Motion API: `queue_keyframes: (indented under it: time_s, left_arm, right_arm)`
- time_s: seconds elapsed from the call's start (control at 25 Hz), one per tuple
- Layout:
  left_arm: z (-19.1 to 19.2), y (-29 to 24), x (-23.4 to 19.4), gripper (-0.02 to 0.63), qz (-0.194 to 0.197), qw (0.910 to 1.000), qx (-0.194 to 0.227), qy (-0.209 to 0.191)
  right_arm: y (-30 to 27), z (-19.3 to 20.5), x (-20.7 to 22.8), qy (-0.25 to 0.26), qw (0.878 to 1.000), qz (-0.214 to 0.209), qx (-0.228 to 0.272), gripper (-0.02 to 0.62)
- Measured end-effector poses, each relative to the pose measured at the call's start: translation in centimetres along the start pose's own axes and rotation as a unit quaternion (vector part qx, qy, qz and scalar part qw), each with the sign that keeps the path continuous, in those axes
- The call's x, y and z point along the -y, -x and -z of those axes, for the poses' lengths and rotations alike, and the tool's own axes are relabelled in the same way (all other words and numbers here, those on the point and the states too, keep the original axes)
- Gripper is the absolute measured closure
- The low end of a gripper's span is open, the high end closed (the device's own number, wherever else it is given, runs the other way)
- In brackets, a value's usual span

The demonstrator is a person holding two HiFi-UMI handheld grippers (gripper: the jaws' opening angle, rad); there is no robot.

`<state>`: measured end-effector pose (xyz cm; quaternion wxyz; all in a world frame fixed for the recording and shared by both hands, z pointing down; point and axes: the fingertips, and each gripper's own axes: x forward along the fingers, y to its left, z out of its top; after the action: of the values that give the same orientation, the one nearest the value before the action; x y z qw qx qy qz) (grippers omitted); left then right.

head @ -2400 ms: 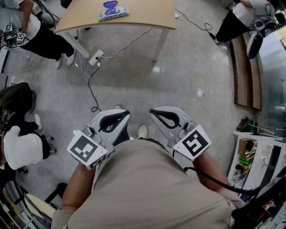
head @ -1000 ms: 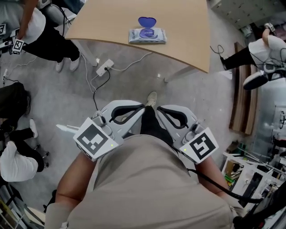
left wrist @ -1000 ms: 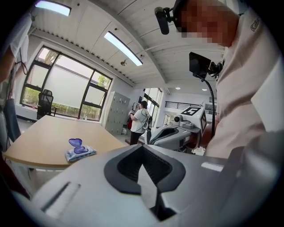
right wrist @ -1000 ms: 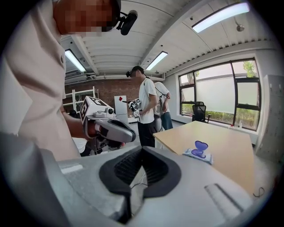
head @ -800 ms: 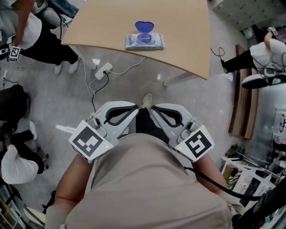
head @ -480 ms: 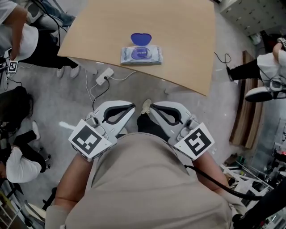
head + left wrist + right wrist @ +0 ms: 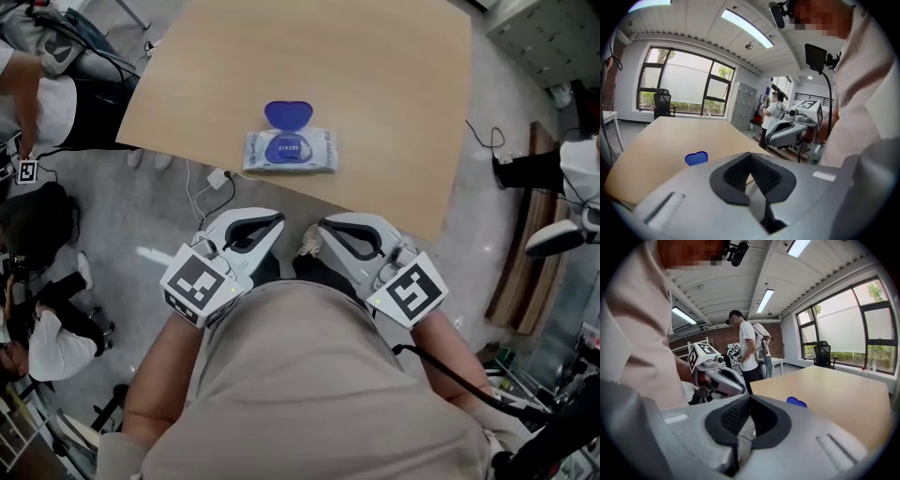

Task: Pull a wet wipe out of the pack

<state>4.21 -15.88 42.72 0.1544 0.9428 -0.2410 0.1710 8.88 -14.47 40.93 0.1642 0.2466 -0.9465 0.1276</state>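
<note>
Fingers (image 7: pixel 761 177) closed, empty, wipe pack (image 7: pixel 289 152) on table (image 7: pixel 384 94) beyond them, untouched

I hold both grippers low in front of my torso, side by side and near each other, angled forward and slightly down. The left gripper (image 7: pixel 274 218) has its fingers (image 7: pixel 764 177) closed tip to tip, nothing between them. The right gripper (image 7: pixel 325 226) matches. My bare left forearm (image 7: pixel 157 380) and right forearm (image 7: pixel 452 354) flank my body, elbows bent.
</note>
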Motion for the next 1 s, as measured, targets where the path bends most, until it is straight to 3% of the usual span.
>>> queue_keyframes:
  time_s: [0.52,0.56,0.6,0.64,0.72,1.0]
  left_arm:
    - [5.3,-4.3,-12.1,0.601,0.020,0.9966,-0.080,0.001]
    - [5.6,-4.7,-12.7,0.601,0.019,0.9960,-0.088,0.001]
    - [5.9,-5.1,-13.2,0.521,0.021,0.9952,-0.095,0.001]
    - [6.3,-5.6,-13.6,0.488,0.026,0.9943,-0.103,0.001]
    - [7.1,-6.3,-14.1,0.543,0.036,0.9922,-0.119,-0.006]
    - [10.2,-8.6,-15.9,0.584,0.050,0.9839,-0.169,-0.030]
  right_arm:
    - [-7.9,4.7,7.7,-0.025,0.994,0.072,-0.078,0.591]
    - [-8.3,5.1,8.2,-0.028,0.993,0.078,-0.082,0.566]
    - [-8.7,5.6,8.7,-0.032,0.992,0.082,-0.088,0.478]
    - [-9.1,6.1,9.1,-0.037,0.991,0.085,-0.097,0.446]
    - [-9.8,7.3,9.8,-0.047,0.988,0.092,-0.113,0.446]
    - [-11.8,9.8,12.4,-0.056,0.981,0.106,-0.150,0.446]
